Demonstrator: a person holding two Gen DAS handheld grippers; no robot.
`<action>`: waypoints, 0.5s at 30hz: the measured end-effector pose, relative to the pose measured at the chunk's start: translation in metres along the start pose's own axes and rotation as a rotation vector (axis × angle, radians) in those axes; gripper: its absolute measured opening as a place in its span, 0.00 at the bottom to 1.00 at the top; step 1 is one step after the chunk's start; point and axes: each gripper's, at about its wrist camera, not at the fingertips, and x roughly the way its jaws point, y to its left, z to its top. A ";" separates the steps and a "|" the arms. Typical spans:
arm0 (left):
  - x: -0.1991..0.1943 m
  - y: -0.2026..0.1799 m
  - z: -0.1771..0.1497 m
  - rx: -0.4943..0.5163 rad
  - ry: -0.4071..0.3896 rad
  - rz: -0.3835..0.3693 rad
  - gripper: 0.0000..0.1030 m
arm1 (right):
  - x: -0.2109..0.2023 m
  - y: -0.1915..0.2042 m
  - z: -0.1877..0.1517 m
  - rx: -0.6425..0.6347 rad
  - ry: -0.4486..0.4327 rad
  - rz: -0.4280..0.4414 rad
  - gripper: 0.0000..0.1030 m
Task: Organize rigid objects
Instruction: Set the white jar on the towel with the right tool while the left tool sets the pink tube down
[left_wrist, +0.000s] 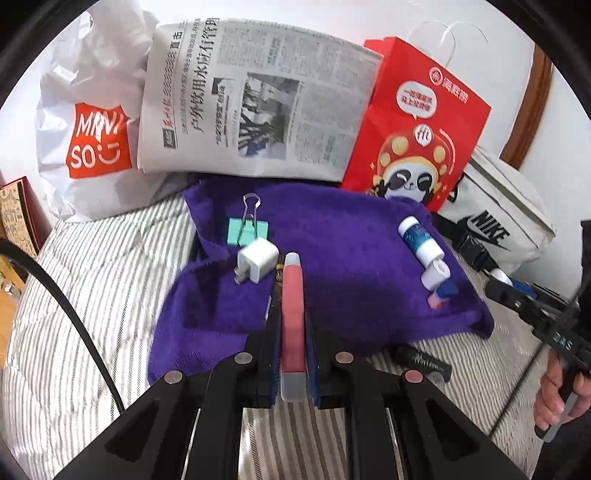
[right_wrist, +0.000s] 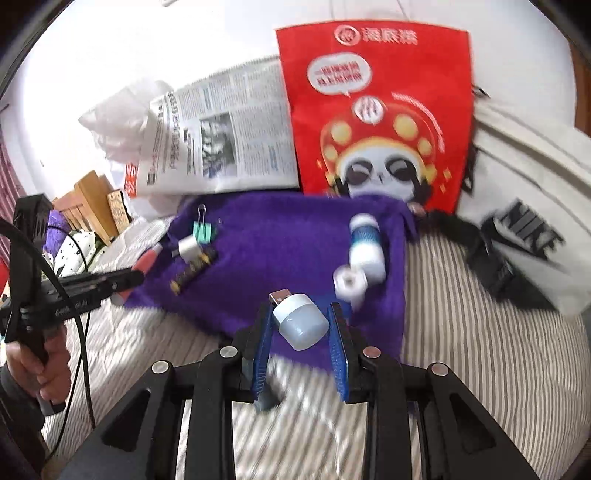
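A purple towel (left_wrist: 332, 236) (right_wrist: 288, 251) lies on the striped bedcover. My left gripper (left_wrist: 291, 317) is shut on a pink tube (left_wrist: 292, 314) and holds it over the towel's near edge; the tube also shows in the right wrist view (right_wrist: 146, 260). My right gripper (right_wrist: 301, 314) is shut on a small white USB lamp (right_wrist: 301, 321) above the towel's near edge. On the towel lie a teal binder clip (left_wrist: 248, 230) (right_wrist: 202, 233), a white charger plug (left_wrist: 256, 264) (right_wrist: 189, 248), a blue-and-white bottle (left_wrist: 419, 240) (right_wrist: 365, 243), a white tape roll (left_wrist: 436, 275) (right_wrist: 349, 282) and a dark patterned stick (right_wrist: 194, 271).
At the back stand a Miniso plastic bag (left_wrist: 92, 129), a folded newspaper (left_wrist: 258, 99) (right_wrist: 221, 144), a red paper bag (left_wrist: 417, 125) (right_wrist: 376, 110) and a white Nike bag (left_wrist: 506, 221) (right_wrist: 532, 214). A black tag (left_wrist: 424, 363) lies on the striped bedcover (left_wrist: 92, 314). A black cable (left_wrist: 74, 317) crosses left.
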 end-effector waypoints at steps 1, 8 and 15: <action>-0.001 0.001 0.003 0.002 -0.006 0.000 0.12 | 0.008 0.002 0.008 -0.005 -0.001 -0.003 0.29; 0.001 0.007 0.018 -0.002 -0.012 -0.029 0.12 | 0.074 -0.004 0.048 0.043 0.063 -0.038 0.29; 0.016 0.016 0.020 -0.027 0.009 -0.066 0.12 | 0.132 -0.015 0.062 0.083 0.163 -0.117 0.29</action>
